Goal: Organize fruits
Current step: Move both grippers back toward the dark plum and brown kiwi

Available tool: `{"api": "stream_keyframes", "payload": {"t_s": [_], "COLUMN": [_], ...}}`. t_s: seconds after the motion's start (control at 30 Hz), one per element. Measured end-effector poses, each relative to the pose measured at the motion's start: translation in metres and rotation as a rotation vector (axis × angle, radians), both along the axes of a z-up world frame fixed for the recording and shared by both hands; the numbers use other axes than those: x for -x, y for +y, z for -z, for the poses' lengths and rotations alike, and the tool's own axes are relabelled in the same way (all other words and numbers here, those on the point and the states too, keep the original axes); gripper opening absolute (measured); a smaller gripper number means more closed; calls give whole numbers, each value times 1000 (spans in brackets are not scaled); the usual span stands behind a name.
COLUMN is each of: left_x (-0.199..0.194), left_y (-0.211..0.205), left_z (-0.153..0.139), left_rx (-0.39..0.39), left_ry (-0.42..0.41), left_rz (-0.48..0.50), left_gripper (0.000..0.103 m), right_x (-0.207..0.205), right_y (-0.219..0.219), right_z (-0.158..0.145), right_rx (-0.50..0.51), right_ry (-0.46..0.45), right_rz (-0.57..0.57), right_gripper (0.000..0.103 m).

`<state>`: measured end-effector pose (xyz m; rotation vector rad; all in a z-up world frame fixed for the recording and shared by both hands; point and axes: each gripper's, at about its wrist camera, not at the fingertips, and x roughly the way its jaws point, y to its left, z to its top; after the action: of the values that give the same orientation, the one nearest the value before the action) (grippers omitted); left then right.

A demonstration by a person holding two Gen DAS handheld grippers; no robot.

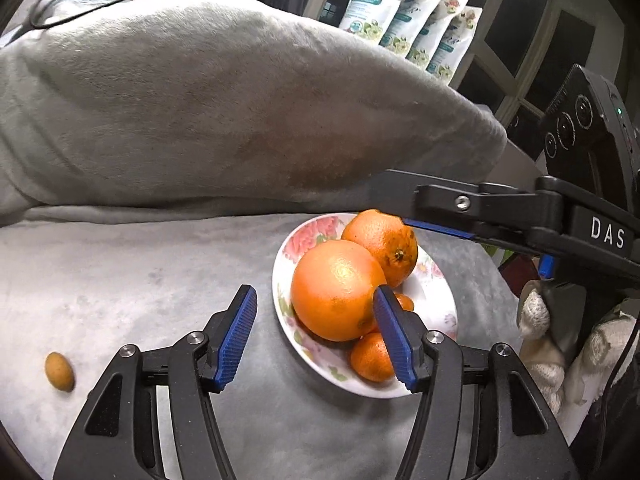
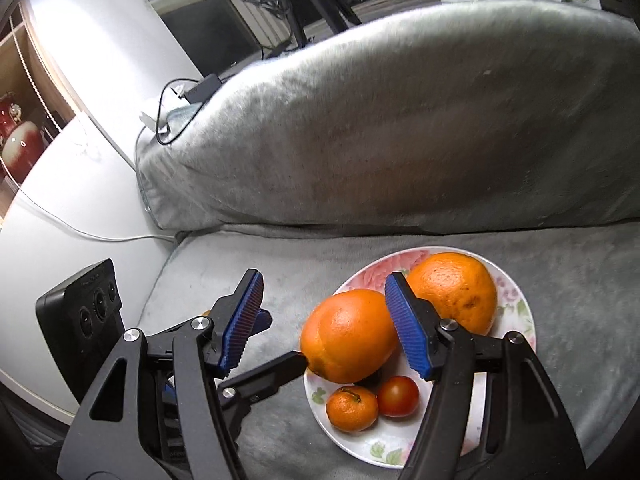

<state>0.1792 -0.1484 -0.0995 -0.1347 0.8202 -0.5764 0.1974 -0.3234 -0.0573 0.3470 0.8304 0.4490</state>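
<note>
plate point(image 2: 516, 312): floral, on the grey blanket-covered sofa seat point(image 1: 140, 280), I see it in both views
fruit on plate: two big oranges point(image 2: 348, 336), a mandarin point(image 2: 352, 408), a small tomato point(image 2: 398, 396)
stray fruit: small yellow-brown fruit point(image 1: 60, 371) lying on the seat, well apart from the plate
left tongs point(image 1: 316, 332): spread, pinching nothing, just in front of the plate
right tongs point(image 2: 324, 320): spread, empty, above the plate
</note>
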Motion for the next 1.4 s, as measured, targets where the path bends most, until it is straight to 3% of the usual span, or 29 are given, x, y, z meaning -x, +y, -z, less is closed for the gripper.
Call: {"api": "stream_keyframes", "payload": {"t_s": [0.13,0.3,0.43,0.9,1.13,1.4], "left_x": [8,19,29,74,89,114], "left_y": [10,18,26,60,82,121], "left_z": [-7,-19,-26,-43,-39,-20], "left_rx": [10,18,18,-22,-20,-84], "left_ry": [-14,-39,-59,-154,-175,-167], "left_rz": [-9,-26,-41,-103,-132,-209], "left_gripper": [61,62,64,64,64,64], "right_x": [10,21,34,78,92,109], "right_y": [-5,-5,-3,19,31,39], "right_z": [-6,-10,-14,-17,-8,6], "right_rx": [-5,-9,-13,25,39,12], "right_ry": [-17,-31,-51,-125,-144,-147], "right_rz": [14,20,21,-16,-20,-52], "right_gripper": [76,77,84,84,85,85]}}
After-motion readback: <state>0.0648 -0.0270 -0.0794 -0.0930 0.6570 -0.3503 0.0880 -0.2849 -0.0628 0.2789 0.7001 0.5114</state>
